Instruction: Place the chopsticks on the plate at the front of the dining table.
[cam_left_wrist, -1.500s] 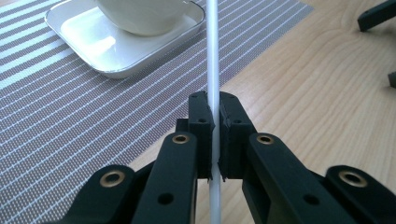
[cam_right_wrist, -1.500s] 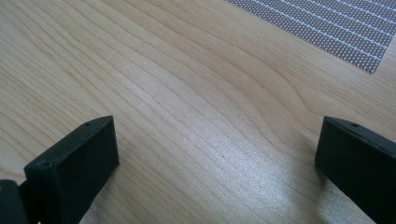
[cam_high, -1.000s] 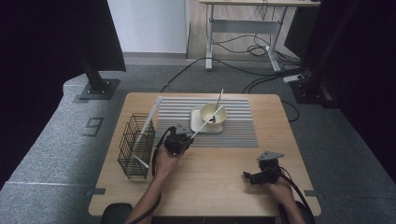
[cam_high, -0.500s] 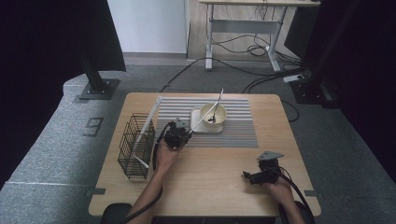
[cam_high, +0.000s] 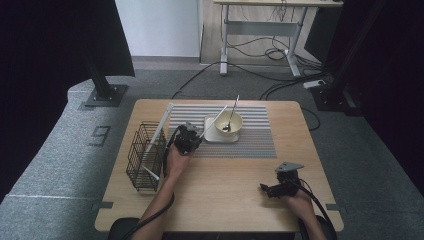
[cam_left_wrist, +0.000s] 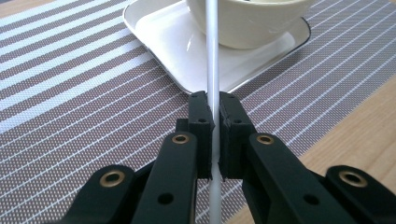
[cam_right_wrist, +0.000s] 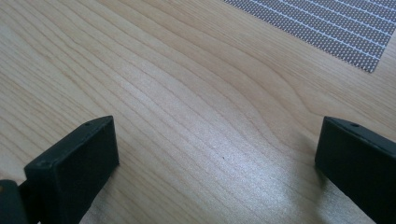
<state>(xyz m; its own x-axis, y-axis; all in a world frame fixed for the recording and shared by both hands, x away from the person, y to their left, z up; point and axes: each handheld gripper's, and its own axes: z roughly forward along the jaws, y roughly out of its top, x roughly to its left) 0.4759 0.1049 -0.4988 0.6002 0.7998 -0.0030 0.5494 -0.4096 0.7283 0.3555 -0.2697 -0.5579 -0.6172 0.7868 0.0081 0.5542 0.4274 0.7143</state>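
Left gripper view: left gripper (cam_left_wrist: 213, 112) clamped on chopstick (cam_left_wrist: 212, 56), liable to knock bowl (cam_left_wrist: 247, 21) if swung; right gripper (cam_right_wrist: 215, 154) wide open, empty.

Glossy bowl (cam_left_wrist: 247, 21), perhaps ceramic, woven striped mat (cam_left_wrist: 84, 107), matt wood table (cam_right_wrist: 187, 116)

Left gripper (cam_high: 192, 138), clamped on white stick (cam_high: 214, 121): drawn back slightly from bowl (cam_high: 228, 121) toward wire basket (cam_high: 145, 156); stick now tilted more steeply against bowl.
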